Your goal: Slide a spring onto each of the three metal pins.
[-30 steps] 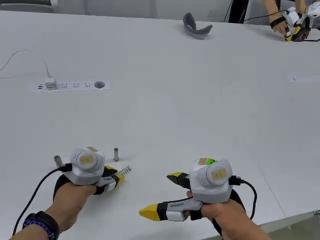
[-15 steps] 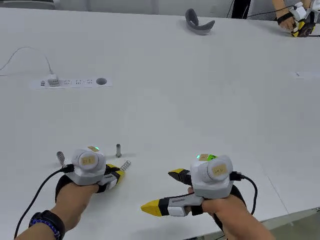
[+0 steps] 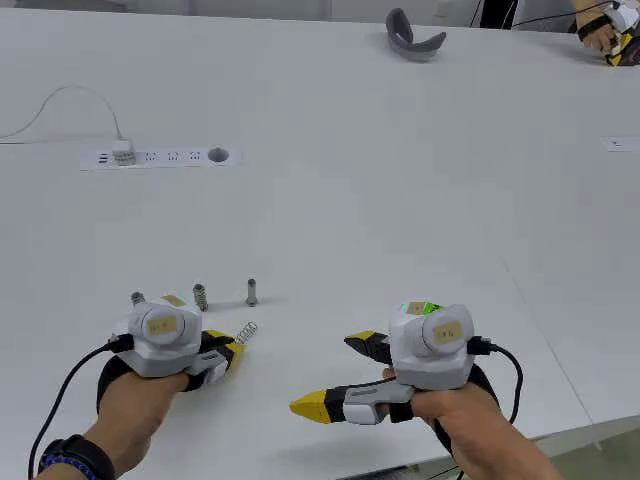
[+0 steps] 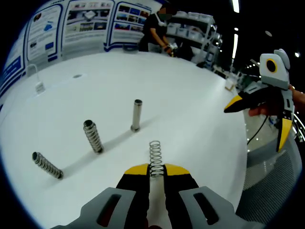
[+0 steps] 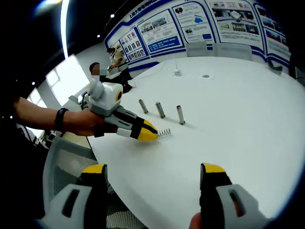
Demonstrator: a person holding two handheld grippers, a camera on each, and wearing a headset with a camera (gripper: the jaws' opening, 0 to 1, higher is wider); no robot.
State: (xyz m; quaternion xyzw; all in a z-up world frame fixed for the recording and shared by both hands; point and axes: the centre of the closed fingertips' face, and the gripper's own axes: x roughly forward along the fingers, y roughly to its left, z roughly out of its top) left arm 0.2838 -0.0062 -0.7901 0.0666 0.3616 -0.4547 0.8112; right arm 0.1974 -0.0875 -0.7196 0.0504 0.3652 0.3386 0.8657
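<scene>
Three metal pins stand in a row on the white table. The bare pin (image 3: 251,291) (image 4: 137,114) (image 5: 180,115) has no spring; the middle pin (image 3: 200,296) (image 4: 93,136) (image 5: 160,109) and the far-left pin (image 3: 137,298) (image 4: 46,165) (image 5: 143,106) each wear a spring. My left gripper (image 3: 233,349) (image 4: 152,169) is shut on a loose spring (image 3: 246,332) (image 4: 155,155) (image 5: 164,132), which sticks out from its yellow tips just short of the bare pin. My right gripper (image 3: 335,375) (image 5: 152,169) stands open with nothing between its jaws, to the right of the pins.
A white power strip (image 3: 160,157) with a plugged cable lies far back on the left. A grey curved object (image 3: 414,37) rests at the far edge. Another person's hands with a gripper (image 3: 612,32) work at the back right. The table's front edge (image 3: 560,435) runs close below my right hand.
The head camera has shifted, bringing the middle sprung pin out from behind my left gripper. The left gripper still holds the spring near the bare pin; the right gripper stays open.
</scene>
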